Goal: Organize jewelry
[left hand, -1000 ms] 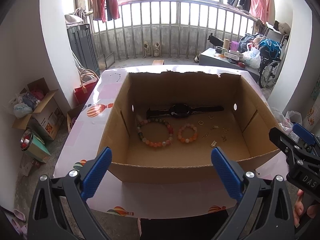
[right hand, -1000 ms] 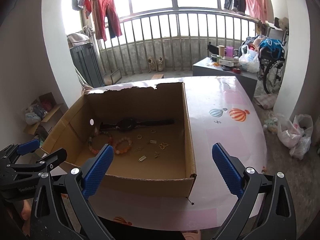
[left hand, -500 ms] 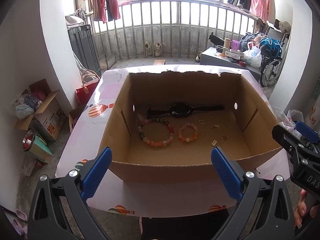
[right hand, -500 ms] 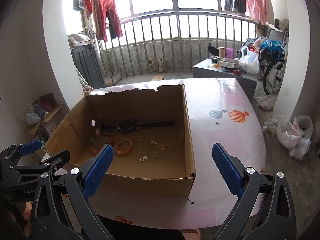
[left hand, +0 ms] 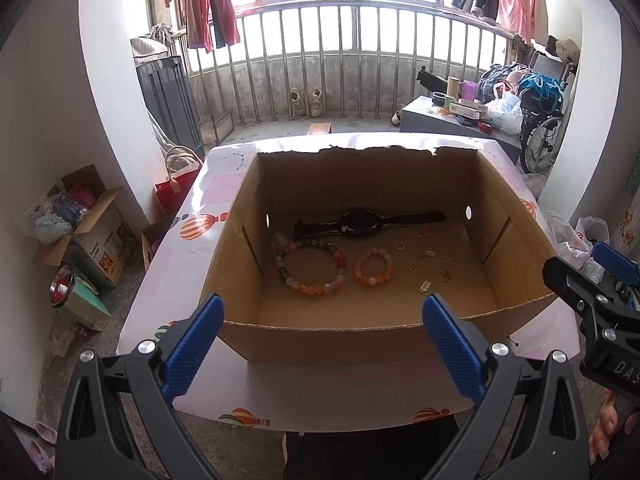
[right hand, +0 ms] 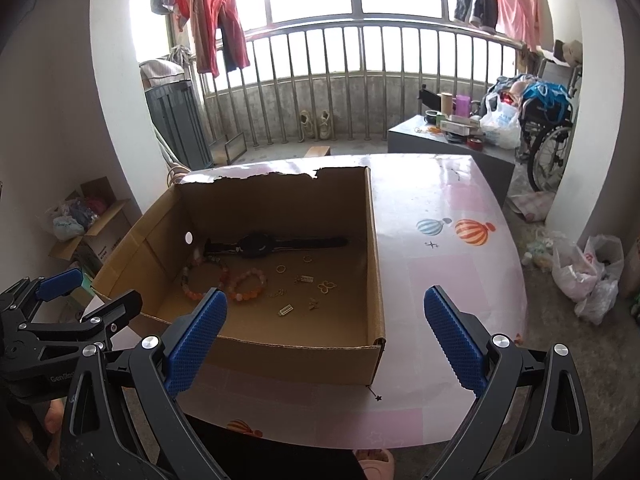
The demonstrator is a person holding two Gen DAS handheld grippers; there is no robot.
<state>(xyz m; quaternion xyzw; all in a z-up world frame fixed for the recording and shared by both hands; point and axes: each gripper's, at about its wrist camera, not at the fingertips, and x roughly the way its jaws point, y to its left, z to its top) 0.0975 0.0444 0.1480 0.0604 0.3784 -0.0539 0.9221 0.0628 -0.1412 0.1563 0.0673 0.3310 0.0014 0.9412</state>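
A: Left wrist view: left gripper (left hand: pixel 322 342) jaws spread wide, empty, short of the open brown cardboard box (left hand: pixel 320 338); large multicoloured bead bracelet (left hand: pixel 311 267) lies on the floor inside.

B: Right wrist view: right gripper (right hand: pixel 326 338) equally wide, empty; bare pink tabletop (right hand: pixel 452 280) right of the box.

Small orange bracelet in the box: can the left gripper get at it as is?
Probably yes. The box is open-topped, the small orange bracelet lies alone on its floor, and the left gripper is open at the near wall, which it must clear.
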